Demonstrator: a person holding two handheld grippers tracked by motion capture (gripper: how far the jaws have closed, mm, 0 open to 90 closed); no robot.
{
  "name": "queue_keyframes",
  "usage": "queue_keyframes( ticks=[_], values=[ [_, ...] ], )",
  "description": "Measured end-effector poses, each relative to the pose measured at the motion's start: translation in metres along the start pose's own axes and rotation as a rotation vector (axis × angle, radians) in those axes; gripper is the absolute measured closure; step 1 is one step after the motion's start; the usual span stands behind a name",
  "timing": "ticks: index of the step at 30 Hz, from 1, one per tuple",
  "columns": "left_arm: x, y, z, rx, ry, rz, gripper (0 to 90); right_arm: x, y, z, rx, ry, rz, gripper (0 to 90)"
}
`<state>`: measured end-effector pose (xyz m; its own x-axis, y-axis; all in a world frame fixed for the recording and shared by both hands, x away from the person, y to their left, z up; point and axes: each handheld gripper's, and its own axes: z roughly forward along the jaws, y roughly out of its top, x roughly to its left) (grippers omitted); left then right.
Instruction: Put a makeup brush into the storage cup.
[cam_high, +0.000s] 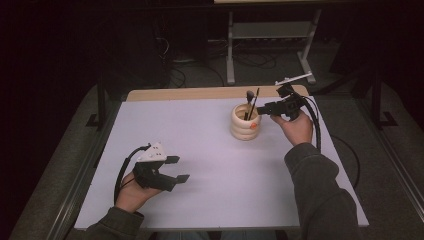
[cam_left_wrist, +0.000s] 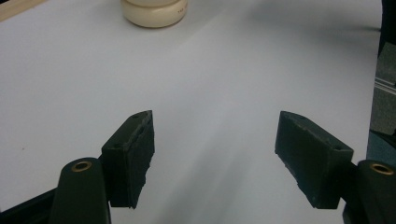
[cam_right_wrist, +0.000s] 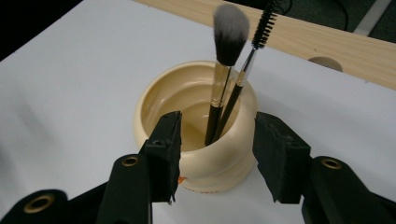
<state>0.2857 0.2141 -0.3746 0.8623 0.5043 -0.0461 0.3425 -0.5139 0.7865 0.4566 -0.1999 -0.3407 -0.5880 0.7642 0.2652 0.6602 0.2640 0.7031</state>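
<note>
The right gripper (cam_right_wrist: 215, 156) has its jaws parted and holding nothing, poised just above the near rim of a cream ribbed cup (cam_right_wrist: 219, 163). Inside the cup stand a fluffy makeup brush (cam_right_wrist: 229, 42) and a thin spoolie brush (cam_right_wrist: 261, 23), apparently leaning together. Well away from the cup, the left gripper (cam_high: 181, 169) rests wide open and empty over the white table (cam_high: 210, 150).

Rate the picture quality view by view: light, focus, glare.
High view: dim, dark surround, table evenly lit, soft detail. Left gripper view: jaws sharp, cream holder cropped at the top, faint shadows. Right gripper view: cream holder and powder brush crisp, glossy highlights inside, near jaws slightly soft.
</note>
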Motion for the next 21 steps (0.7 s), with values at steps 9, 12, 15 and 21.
queue_keyframes(
  ticks=[9,12,15,21],
  values=[
    [0.002,-0.001,-0.003,-0.01,0.013,-0.017,27.6,0.006,-0.008,-0.005,-0.026,0.023,-0.019,44.2],
    [0.003,-0.002,-0.003,-0.015,0.018,-0.027,27.2,0.008,-0.011,-0.007,-0.037,0.03,-0.024,43.5],
    [0.004,-0.002,-0.004,-0.015,0.02,-0.025,27.0,0.009,-0.013,-0.009,-0.043,0.033,-0.023,42.7],
    [0.006,-0.003,-0.004,-0.016,0.03,-0.037,25.8,0.013,-0.017,-0.013,-0.052,0.045,-0.036,41.6]
  ],
)
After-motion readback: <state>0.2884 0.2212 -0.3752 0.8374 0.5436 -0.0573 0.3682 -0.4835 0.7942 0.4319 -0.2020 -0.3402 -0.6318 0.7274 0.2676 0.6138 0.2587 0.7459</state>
